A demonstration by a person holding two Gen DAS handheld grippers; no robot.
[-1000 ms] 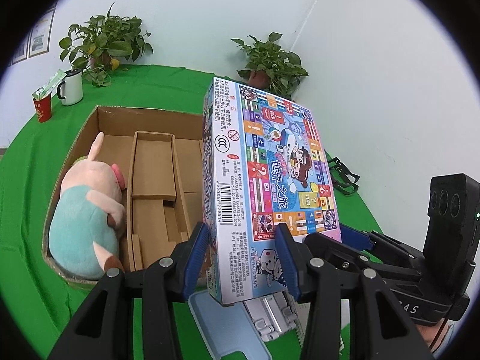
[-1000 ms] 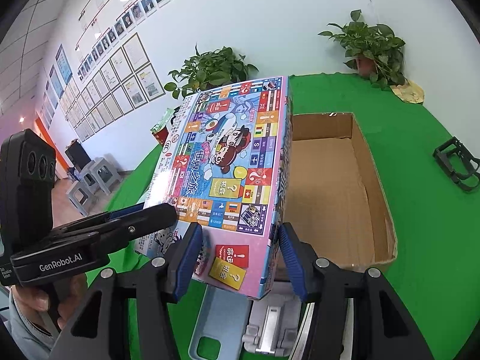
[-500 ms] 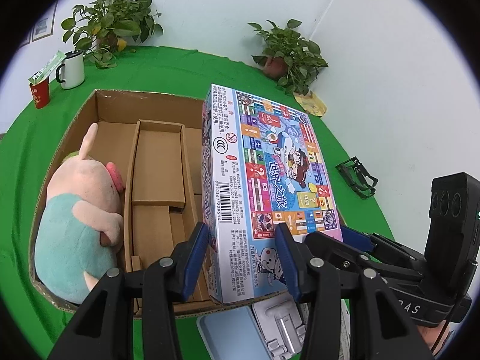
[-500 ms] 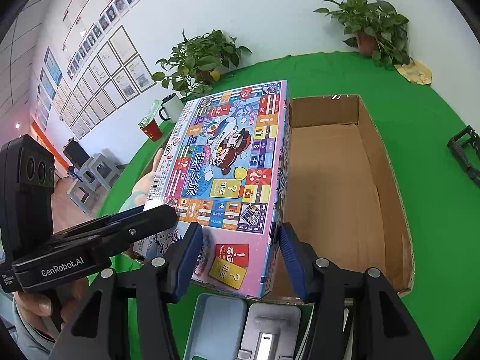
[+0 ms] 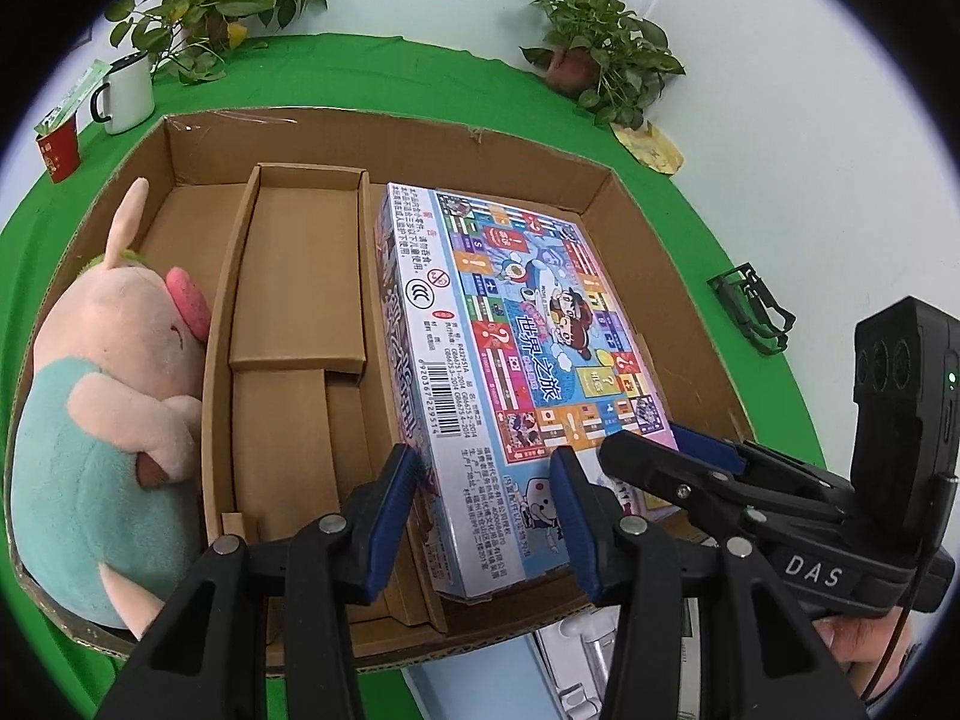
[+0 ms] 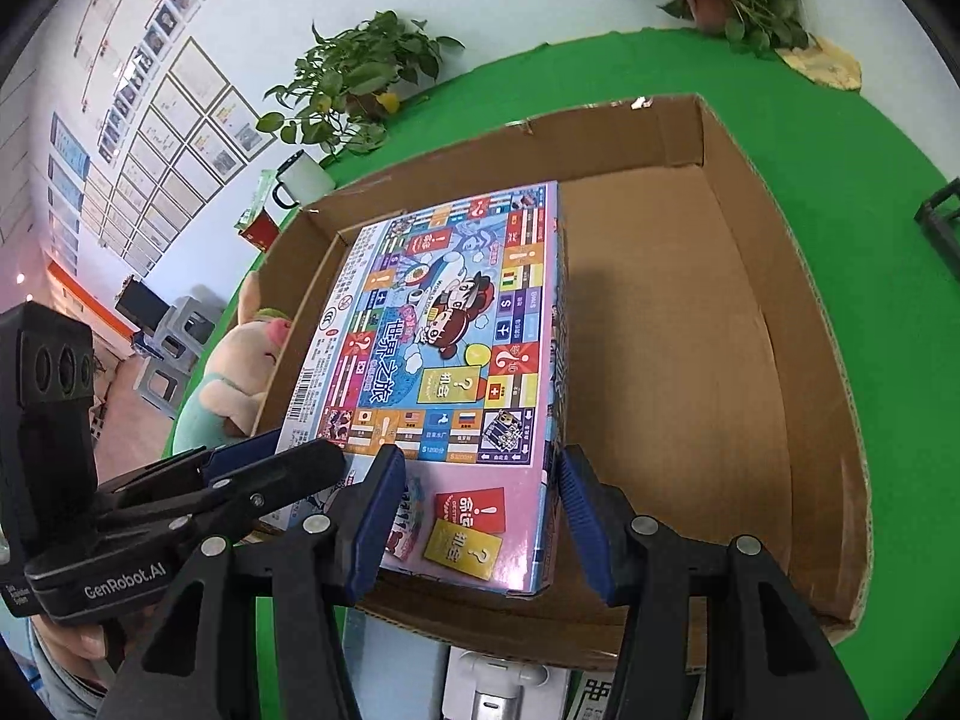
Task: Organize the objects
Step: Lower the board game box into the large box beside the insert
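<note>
Both grippers hold a colourful board game box by its near end, low over the right half of an open cardboard box. My left gripper is shut on the game box's near left corner, blue pads pressing on its faces. My right gripper is shut on the near right corner of the game box. Each gripper shows in the other's view: the right gripper and the left gripper. The game box tilts, far end lower, inside the cardboard box's walls.
A plush pig lies in the carton's left part beside a cardboard insert. A white mug, a red cup and potted plants stand behind on green cloth. A black frame lies right. A light blue case sits near me.
Both grippers have carried the game box forward and down, from above the carton's near rim to inside it. The grips are unchanged.
</note>
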